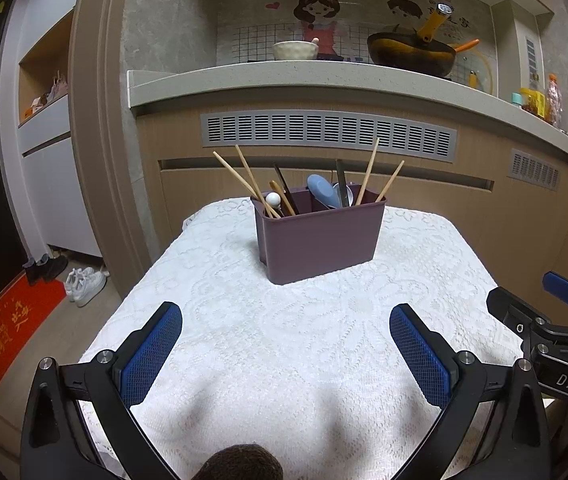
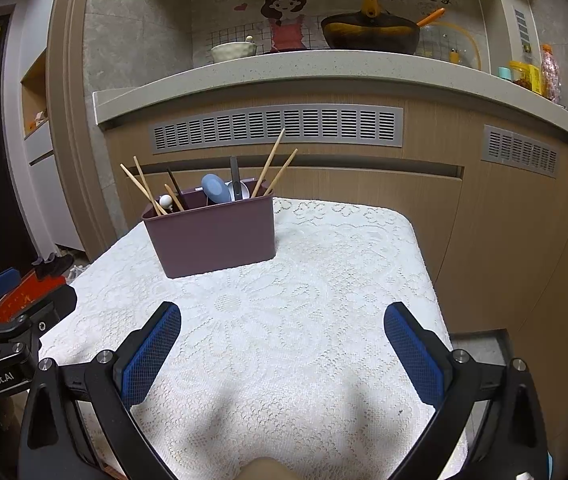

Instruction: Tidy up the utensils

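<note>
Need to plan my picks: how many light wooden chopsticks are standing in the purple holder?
4. Two lean out leftward from the left end of the purple holder: and. Two rise from its right end: and. Shorter ones may be hidden inside.

Open lace-covered bench ahead of both claws; only the purple caddy stands at the far end, chopsticks fanning above its rim.
</note>
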Demonstrator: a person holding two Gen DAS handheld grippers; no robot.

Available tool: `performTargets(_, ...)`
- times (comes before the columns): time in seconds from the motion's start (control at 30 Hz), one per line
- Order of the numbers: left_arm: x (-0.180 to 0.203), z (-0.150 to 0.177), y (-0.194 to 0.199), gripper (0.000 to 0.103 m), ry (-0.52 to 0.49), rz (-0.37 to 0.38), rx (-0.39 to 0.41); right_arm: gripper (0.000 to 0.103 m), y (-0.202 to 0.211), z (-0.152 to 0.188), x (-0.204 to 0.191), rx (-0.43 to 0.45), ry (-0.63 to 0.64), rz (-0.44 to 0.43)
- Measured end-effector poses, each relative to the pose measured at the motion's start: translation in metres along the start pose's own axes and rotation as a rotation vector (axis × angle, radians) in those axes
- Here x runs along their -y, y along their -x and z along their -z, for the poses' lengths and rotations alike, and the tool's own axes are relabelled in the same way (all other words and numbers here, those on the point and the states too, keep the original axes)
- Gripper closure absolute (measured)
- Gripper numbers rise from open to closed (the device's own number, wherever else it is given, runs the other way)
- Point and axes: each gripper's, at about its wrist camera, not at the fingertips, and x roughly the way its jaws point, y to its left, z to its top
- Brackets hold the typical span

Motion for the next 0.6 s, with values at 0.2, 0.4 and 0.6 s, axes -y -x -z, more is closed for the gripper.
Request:
performTargets(0.2, 0.0001, 0.0005, -0.0008, 0.000, -0.003, 0.002, -0.003, 0.002, 0.0001, -0.0001, 0.0000, -0.001, 0.000, -0.003)
performTargets(0.4, 0.0006, 0.0007, -0.0009, 0.000, -0.006, 0.003, -0.004, 0.002, 0.0001, -0.0001, -0.0001, -0.001, -0.001, -0.002)
performTargets(0.6, 0.0004, 0.0008, -0.0008, 0.000, -0.006, 0.004, -0.004, 0.002, 0.0003, 0.0000, -0.0005, -0.002, -0.001, -0.002)
